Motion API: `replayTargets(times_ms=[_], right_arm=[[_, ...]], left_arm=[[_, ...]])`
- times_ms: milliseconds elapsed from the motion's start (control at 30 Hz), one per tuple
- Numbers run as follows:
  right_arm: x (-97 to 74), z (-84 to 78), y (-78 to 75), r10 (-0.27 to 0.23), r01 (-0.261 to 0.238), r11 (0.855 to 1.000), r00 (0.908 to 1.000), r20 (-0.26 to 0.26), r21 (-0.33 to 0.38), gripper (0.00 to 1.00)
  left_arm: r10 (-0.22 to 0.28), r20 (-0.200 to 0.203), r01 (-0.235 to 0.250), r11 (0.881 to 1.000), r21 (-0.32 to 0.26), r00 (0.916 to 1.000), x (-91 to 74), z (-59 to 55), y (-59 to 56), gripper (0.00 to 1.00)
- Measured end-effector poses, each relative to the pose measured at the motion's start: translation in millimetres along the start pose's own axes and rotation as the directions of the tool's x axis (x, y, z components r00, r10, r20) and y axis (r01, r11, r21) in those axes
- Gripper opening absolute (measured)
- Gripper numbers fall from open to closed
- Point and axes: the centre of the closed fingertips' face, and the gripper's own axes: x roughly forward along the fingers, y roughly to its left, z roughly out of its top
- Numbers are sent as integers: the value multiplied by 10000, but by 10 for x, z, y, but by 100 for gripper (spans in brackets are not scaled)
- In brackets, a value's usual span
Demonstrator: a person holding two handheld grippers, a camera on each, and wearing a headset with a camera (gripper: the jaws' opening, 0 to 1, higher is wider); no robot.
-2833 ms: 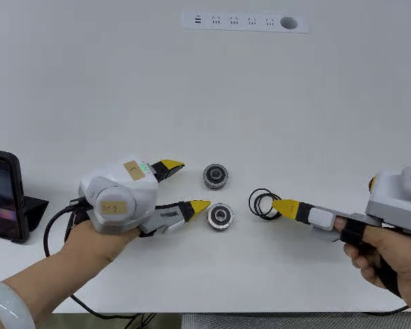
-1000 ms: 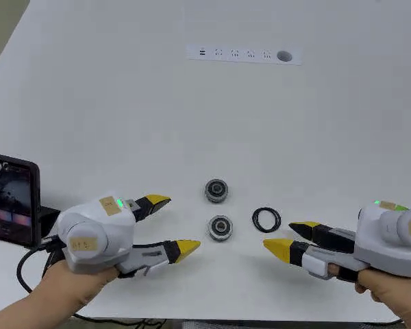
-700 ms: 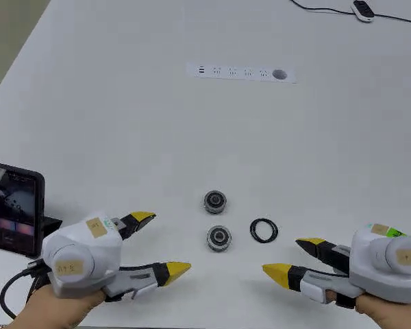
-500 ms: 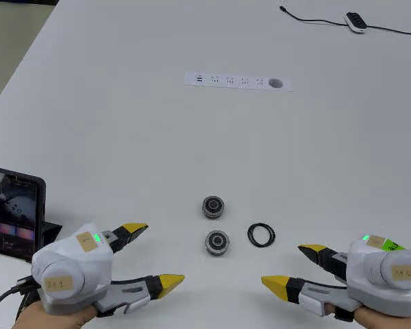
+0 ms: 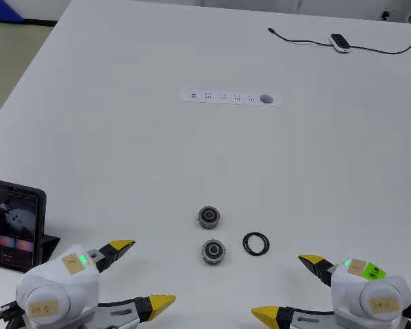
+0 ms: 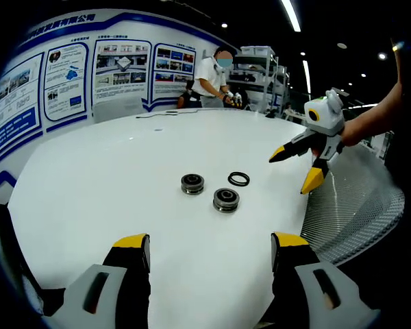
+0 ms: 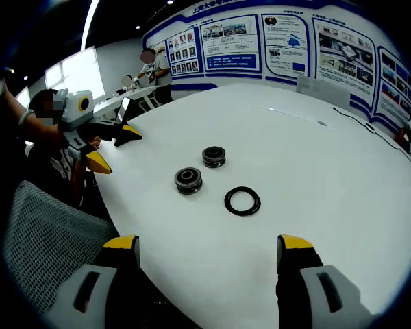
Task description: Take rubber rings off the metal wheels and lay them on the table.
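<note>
left gripper (image 5: 142,273): lower left of the head view, jaws apart, empty | right gripper (image 5: 288,287): lower right, jaws apart, empty | upper wheel (image 5: 208,216) and lower wheel (image 5: 214,251): lower centre, near each other on the surface (image 5: 192,157) | rings (image 5: 255,243): flat on the surface, just right of the lower wheel, not touching it

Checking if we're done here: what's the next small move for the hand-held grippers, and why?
Probably rest both near the table edge. The rubber rings lie flat on the table, clear of the near wheel and the far wheel, and the left hand-held gripper and right hand-held gripper are open and empty. Whether either wheel still carries a ring is too small to tell.
</note>
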Motion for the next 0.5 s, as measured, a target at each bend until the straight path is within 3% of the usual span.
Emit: replayTargets(times_ms=[167, 333, 500], right_arm=[[-40, -20, -20, -293, 293, 9995, 9996, 30, -96, 85], [-68, 50, -81, -673, 680, 9975, 9970, 374, -180, 90], [-70, 90, -100, -815, 826, 9964, 9954, 498, -202, 94]], left_arm=[[51, 28, -50, 10000, -85, 10000, -29, -27, -13, 76], [85, -37, -85, 9999, -92, 10000, -73, -81, -24, 76], [225, 38, -225, 9997, -100, 9997, -111, -69, 5, 77]])
